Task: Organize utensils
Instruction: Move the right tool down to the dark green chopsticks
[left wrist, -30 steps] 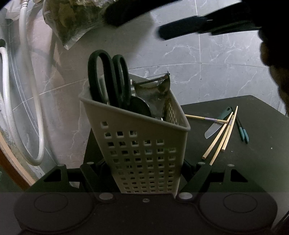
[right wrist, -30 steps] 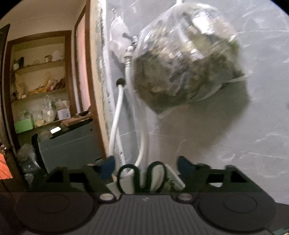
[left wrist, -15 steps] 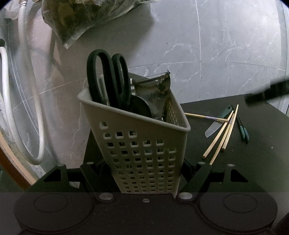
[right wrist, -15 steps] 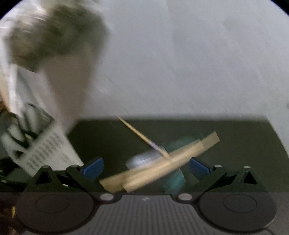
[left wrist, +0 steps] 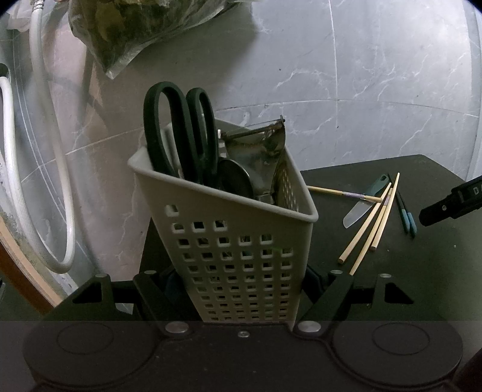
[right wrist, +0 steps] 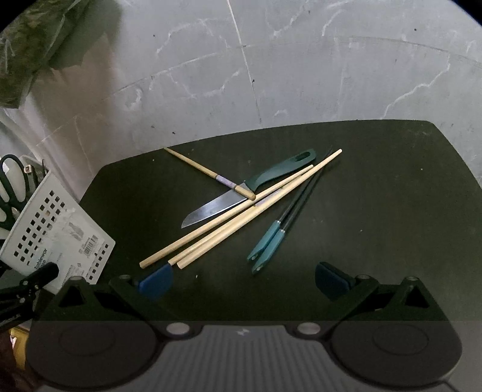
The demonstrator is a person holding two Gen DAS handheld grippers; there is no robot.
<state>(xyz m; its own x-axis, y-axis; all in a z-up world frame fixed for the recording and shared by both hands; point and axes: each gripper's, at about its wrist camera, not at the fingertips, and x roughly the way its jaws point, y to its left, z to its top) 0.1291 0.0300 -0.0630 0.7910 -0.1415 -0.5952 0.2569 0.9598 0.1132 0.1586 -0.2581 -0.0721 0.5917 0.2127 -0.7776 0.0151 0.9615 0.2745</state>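
My left gripper (left wrist: 242,289) is shut on the base of a beige perforated utensil basket (left wrist: 241,256), held tilted over the table's left end. Black-handled scissors (left wrist: 177,132) and a metal peeler (left wrist: 259,150) stand in it. On the dark table (right wrist: 376,196) lie a green-handled knife (right wrist: 235,193), long wooden chopsticks (right wrist: 241,214), one shorter chopstick (right wrist: 208,173) across the knife, and a dark pair with teal ends (right wrist: 271,238). My right gripper (right wrist: 244,279) hangs open just in front of these utensils, with nothing between its blue pads (right wrist: 156,280).
A marble-tiled wall stands right behind the table. A clear bag of dried greens (left wrist: 135,24) hangs on it above the basket, and a white hose (left wrist: 60,181) loops down at the left. The table's rounded far corner (right wrist: 433,126) is at the right.
My right gripper swung from facing the hanging bag and wall down to the table, over the loose utensils, and opened wider. The left gripper and the basket stayed put.
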